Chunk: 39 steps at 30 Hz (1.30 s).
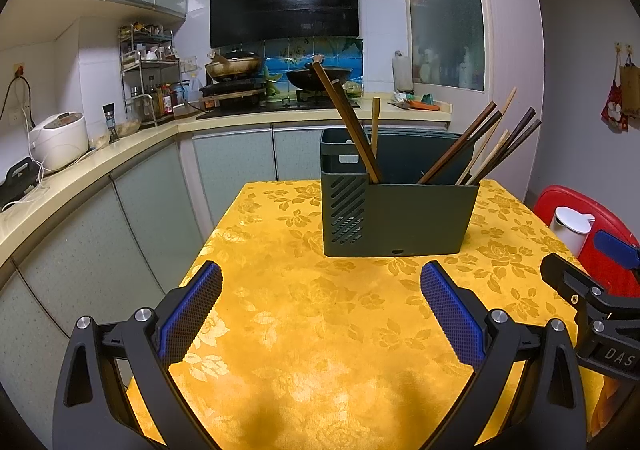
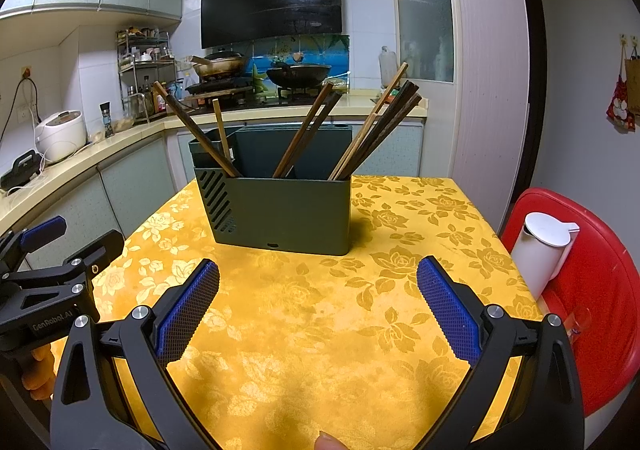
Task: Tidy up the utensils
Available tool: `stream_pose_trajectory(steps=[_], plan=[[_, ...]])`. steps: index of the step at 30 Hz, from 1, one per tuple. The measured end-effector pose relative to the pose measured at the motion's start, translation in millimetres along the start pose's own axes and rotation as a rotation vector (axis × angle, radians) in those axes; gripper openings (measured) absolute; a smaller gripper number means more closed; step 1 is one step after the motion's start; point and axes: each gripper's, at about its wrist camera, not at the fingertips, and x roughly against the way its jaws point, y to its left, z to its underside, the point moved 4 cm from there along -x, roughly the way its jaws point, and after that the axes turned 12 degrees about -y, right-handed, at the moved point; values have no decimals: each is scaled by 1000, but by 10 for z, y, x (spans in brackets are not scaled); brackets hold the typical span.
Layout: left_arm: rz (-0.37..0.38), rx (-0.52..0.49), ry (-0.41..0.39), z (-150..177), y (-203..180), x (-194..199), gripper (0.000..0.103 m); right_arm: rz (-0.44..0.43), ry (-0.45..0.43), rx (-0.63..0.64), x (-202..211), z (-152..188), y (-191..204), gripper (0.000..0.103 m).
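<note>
A dark green utensil holder (image 1: 416, 218) (image 2: 288, 214) stands on the yellow flowered tablecloth (image 1: 320, 330) (image 2: 320, 330). Several wooden chopsticks (image 1: 492, 146) (image 2: 376, 130) lean inside it, in groups at the left, middle and right. My left gripper (image 1: 320, 310) is open and empty, low over the cloth in front of the holder. My right gripper (image 2: 318, 306) is open and empty too, beside the left one. Each gripper shows at the edge of the other's view, the right one (image 1: 592, 290) and the left one (image 2: 60, 250).
A white kettle (image 2: 544, 250) (image 1: 570, 226) sits on a red stool (image 2: 592, 290) right of the table. A kitchen counter (image 1: 100, 162) with a rice cooker (image 1: 60, 146), spice rack and stove with woks runs along the left and back.
</note>
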Motion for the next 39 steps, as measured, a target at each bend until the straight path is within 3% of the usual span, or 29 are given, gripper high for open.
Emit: stream_pose_trajectory(steps=[7,16,39], plan=[[-19,-28,-38,-31,-18,36,96,0,3,-2,6,38,5,96],[-18,-12,-2,-17,-19,-38,96,1,2,-1,5,37,3,96],[18,-23,-19,-32,-135,1,96,0,6,-2,-4,44,-6,96]])
